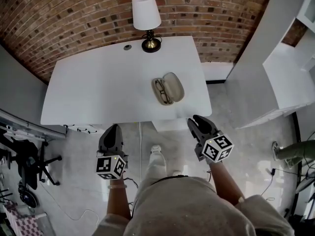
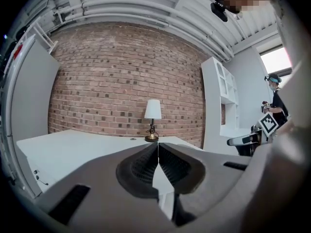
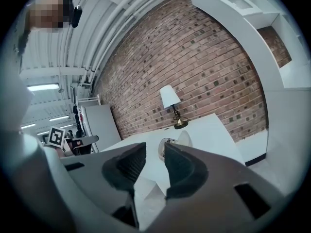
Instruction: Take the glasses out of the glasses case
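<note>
Status: the open beige oval hard-shell glasses case lies on the right half of the white rectangular table, nearer the front edge than the white-shaded brass-based lamp at the far edge. The dark-framed glasses lie in the left shell, with the lid swung open to the right. Both my tools are held short of the table's front edge and well apart from the case. My left tongs are pressed together at the tips with nothing between them. My right tongs stand partly spread and are empty. Hazard 1: the case is loose on a smooth top. If I pull the glasses with the right tongs while the left tongs are not bracing the shell, I judge the whole case will probably lift or slide toward the edge. Hazard 2: the left tongs cannot clamp the rim as they stand, so they must be spread first or used only to press down. Hazard 3: pinching a lens instead of the bridge or a temple risks slipping or scratching. I cannot tell from here how the frame sits inside the shell. Hazard 4: a low approach may strike the table edge.
</note>
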